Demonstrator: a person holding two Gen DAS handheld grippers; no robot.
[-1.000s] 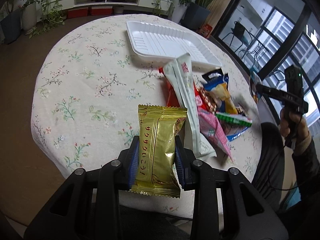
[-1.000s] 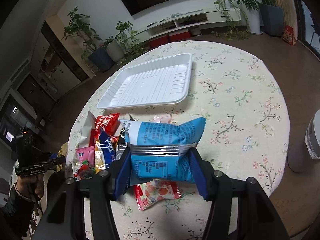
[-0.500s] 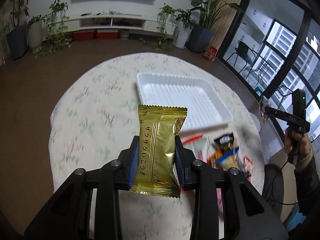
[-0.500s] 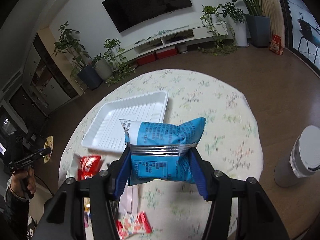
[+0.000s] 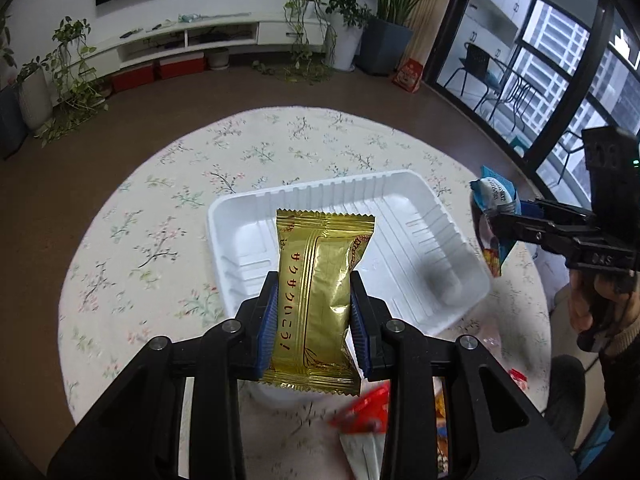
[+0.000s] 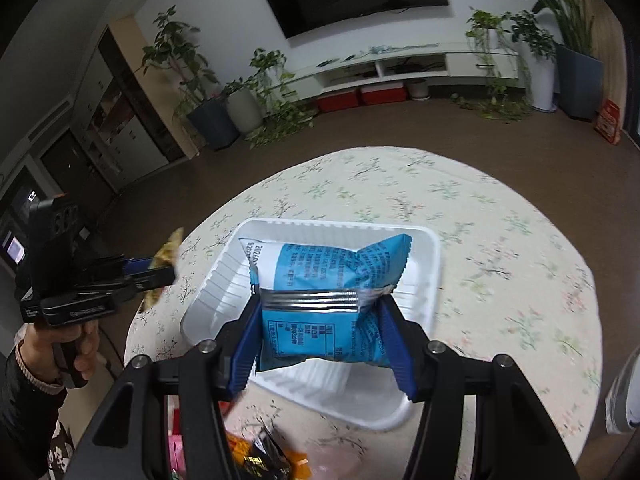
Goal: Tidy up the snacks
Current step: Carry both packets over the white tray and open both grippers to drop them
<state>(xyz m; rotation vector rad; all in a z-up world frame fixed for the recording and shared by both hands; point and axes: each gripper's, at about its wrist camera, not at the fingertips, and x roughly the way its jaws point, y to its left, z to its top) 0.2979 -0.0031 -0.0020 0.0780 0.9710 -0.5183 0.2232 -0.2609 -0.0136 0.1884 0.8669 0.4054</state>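
Note:
My left gripper (image 5: 314,316) is shut on a gold snack packet (image 5: 318,300) with red Japanese lettering, held in the air over the near edge of the white foam tray (image 5: 436,208). My right gripper (image 6: 320,338) is shut on a blue and white snack bag (image 6: 328,280), held above the same tray (image 6: 432,264). Nothing lies in the tray. In the left wrist view the right gripper (image 5: 496,220) with its blue bag shows at the right edge. The left gripper (image 6: 160,276) with the gold packet shows at the left of the right wrist view.
The round table (image 5: 168,208) has a floral cloth. A heap of loose snack packets (image 5: 368,404) lies at the near edge, also seen as packets (image 6: 260,456) below the right gripper. A white cylinder (image 6: 624,392) stands beside the table at the right. Plants and a TV shelf stand behind.
Both grippers have moved from over the snack heap forward to above the white tray, each still holding its packet. The heap has slid down to the bottom of both views.

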